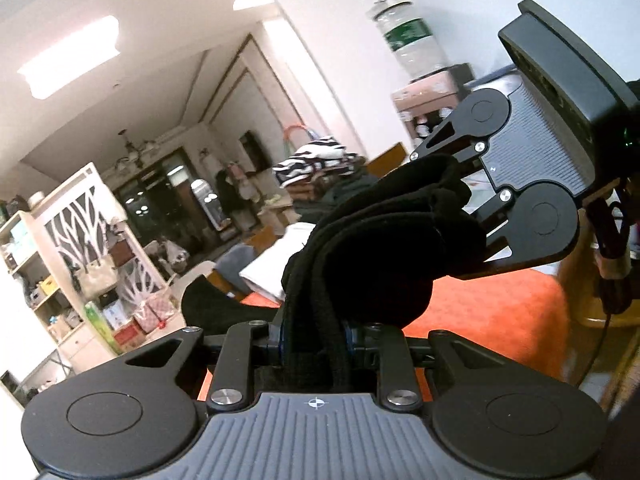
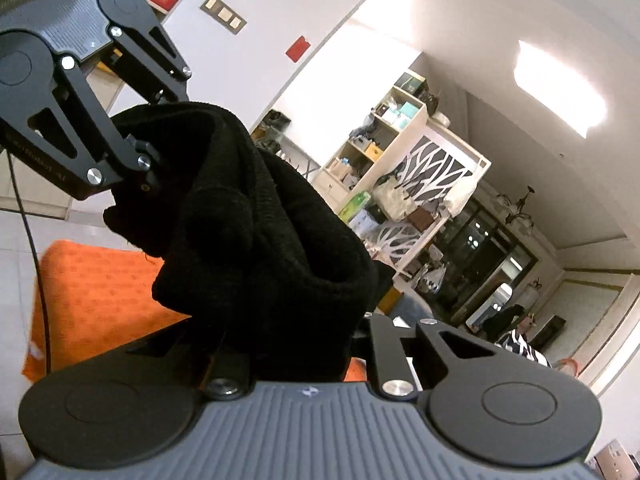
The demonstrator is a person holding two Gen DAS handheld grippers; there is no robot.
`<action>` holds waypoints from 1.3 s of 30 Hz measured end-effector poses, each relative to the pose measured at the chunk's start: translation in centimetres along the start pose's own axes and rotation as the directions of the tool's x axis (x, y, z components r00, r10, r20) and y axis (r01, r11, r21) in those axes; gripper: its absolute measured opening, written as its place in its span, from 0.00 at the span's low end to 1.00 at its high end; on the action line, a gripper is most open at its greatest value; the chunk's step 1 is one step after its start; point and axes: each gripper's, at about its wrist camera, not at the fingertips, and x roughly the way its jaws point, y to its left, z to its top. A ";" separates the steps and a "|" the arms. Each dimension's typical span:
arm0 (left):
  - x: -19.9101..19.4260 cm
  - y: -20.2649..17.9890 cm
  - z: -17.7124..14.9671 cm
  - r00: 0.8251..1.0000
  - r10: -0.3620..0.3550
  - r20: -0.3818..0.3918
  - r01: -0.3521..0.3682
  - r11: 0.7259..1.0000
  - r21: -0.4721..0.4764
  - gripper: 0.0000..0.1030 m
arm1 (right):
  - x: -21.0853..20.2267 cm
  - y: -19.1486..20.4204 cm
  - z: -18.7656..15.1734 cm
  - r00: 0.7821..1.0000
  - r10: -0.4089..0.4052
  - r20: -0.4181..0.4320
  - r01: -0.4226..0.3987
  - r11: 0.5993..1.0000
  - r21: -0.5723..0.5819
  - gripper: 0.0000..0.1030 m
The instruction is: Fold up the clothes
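1. Gripping one black knit garment (image 1: pixel 384 240) between them, the left gripper (image 1: pixel 314 344) and right gripper (image 2: pixel 288 344) each have jaws closed on bunched fabric.
2. The garment hangs lifted above an orange-covered tabletop (image 1: pixel 492 316), its bulk blocking both cameras' view of the fingertips.
3. Beyond: a folded clothes pile topped by a zebra-striped piece (image 1: pixel 316 160), a water dispenser (image 1: pixel 416 60), and a cluttered white shelf unit (image 2: pixel 384 140).

Left gripper (image 1: pixel 314 340) clamped on bunched black garment (image 1: pixel 384 248); right gripper (image 1: pixel 460 184) gripping other end, above orange surface (image 1: pixel 500 312).
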 end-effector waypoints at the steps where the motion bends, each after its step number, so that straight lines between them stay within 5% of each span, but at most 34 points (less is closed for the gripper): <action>1: -1.0 -0.4 -0.3 1.000 -0.015 -0.004 0.015 1.000 -0.001 0.26 | -0.9 0.8 0.2 1.000 0.003 -0.009 -0.003 1.000 0.005 0.20; 6: -3.9 -2.9 -3.1 0.993 -0.109 -0.055 0.107 0.994 -0.030 0.27 | -4.1 5.0 0.2 0.995 0.047 -0.085 -0.041 0.997 0.065 0.20; 13: -3.4 -3.7 -6.6 0.974 -0.195 -0.117 0.187 0.979 -0.075 0.27 | -2.8 10.5 -1.4 0.970 0.113 -0.216 -0.088 0.989 0.120 0.20; 21: 1.5 0.2 -5.3 0.979 -0.184 -0.085 0.174 0.978 -0.113 0.33 | 1.3 7.5 -1.0 0.953 0.184 -0.242 -0.121 0.960 0.253 0.21; 31: 13.0 9.6 -3.8 0.991 -0.104 -0.084 0.072 0.943 -0.326 0.57 | 17.6 -4.6 -3.2 0.894 0.391 -0.217 -0.246 0.835 0.492 0.21; 34: 14.0 11.8 -4.6 0.993 -0.039 -0.107 -0.010 0.907 -0.421 0.68 | 23.9 -6.9 -4.8 0.856 0.469 -0.217 -0.307 0.799 0.518 0.21; 39: 13.9 14.9 -6.8 0.980 0.046 -0.193 -0.149 0.815 -0.560 0.70 | 32.5 -8.4 -8.4 0.797 0.549 -0.254 -0.334 0.749 0.572 0.21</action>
